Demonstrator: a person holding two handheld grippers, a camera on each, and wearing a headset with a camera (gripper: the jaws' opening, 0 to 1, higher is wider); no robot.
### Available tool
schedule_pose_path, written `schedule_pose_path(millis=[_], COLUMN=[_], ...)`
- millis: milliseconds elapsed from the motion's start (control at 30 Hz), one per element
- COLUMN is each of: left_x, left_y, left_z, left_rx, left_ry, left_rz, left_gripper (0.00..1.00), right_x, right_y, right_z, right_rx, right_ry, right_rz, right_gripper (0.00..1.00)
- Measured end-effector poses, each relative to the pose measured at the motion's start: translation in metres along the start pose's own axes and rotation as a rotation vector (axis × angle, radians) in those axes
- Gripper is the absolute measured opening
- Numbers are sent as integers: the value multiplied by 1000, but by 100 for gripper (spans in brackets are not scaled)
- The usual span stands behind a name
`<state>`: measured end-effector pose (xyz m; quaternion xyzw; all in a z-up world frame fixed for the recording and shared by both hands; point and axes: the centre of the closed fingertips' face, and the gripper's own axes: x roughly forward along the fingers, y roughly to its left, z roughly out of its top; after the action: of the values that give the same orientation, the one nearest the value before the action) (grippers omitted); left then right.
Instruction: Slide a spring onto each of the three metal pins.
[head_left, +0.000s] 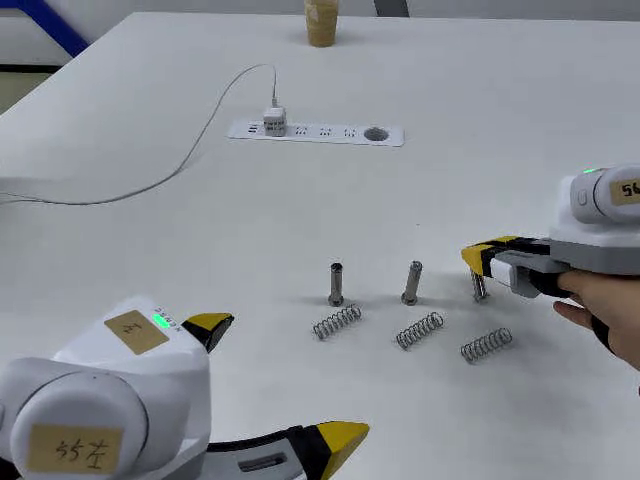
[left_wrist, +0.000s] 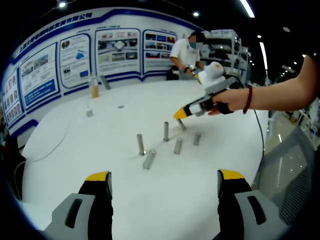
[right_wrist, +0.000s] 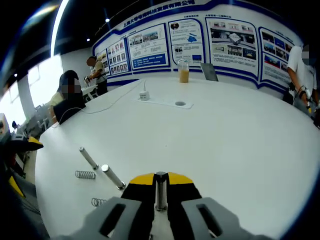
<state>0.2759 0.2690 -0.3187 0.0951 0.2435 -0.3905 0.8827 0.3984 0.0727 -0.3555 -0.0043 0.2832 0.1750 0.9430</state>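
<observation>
White table (head_left: 450, 90) | my right gripper (head_left: 480, 262) clamps rightmost pin (right_wrist: 160, 192), upright | left gripper (left_wrist: 165, 177) wide | spring (head_left: 486, 344) flat, just nearside of pin

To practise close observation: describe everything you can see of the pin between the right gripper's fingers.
The pin is a short, smooth, silvery rod that looks like metal. It stands roughly upright on the white table, at the right end of the row of three. The right gripper is closed on its upper part, with yellow-tipped fingers pressing on both sides. Its visible shaft is bare, with no spring on it. The nearest spring lies flat on the table, apart from it.
</observation>
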Motion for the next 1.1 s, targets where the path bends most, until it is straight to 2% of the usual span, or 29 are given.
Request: schedule_pose_path(millis=[633, 1100], left_x=[-4, -6], left_y=[-2, -2], left_z=[4, 7], left_rx=[16, 25], left_ry=[-13, -19], left_rz=[-5, -3], left_gripper=[86, 85], right_x=[-23, -27], right_y=[4, 4], right_z=[-8, -13], right_rx=[-27, -36], right_ry=[28, 51], right_rz=[-29, -45], right_gripper=[9, 9])
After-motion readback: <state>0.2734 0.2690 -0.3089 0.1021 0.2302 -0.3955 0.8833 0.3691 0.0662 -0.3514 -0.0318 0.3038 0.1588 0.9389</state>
